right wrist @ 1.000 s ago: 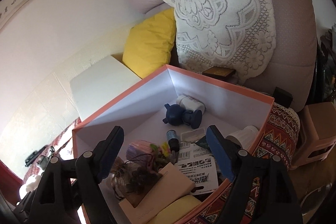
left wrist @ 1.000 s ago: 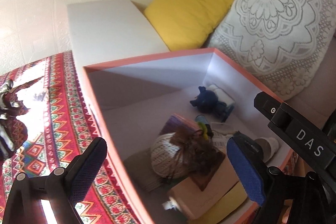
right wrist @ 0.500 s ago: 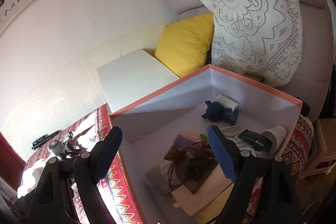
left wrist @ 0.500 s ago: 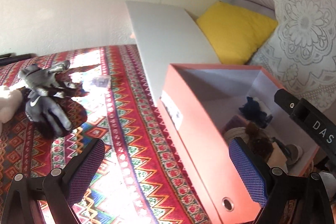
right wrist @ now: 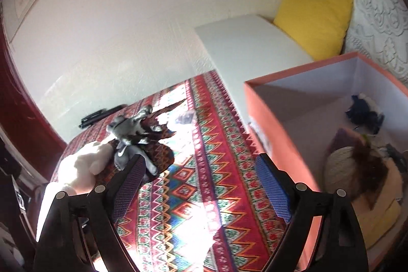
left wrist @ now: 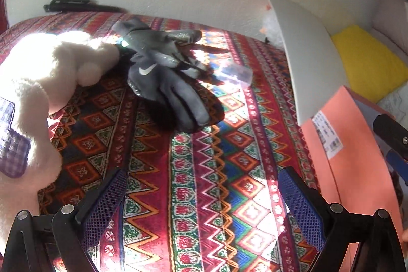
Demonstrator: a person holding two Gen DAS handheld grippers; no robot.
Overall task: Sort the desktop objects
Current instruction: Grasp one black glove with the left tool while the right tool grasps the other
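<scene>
Ahead of our jaws: patterned cloth (left wrist: 204, 170), orange box (left wrist: 357, 157), toy, gloves, bag.
Right of both jaws we list the orange box (right wrist: 278, 129), part filled; beyond our left gripper's (left wrist: 201, 198) left finger, a white plush toy (left wrist: 38, 83); ahead, grey gloves (left wrist: 163, 73); past them, a small clear bag (left wrist: 236, 72). Left gripper and right gripper (right wrist: 201, 185): jaws wide, holding nothing.

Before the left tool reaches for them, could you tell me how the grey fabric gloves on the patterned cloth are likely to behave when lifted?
The grey fabric gloves would probably flop: their fingers already splay limply across the red patterned cloth. They look thin, so likely light. The two lie overlapped, so pinching one may drag or drop the other. The open left tool is not yet over them.
</scene>
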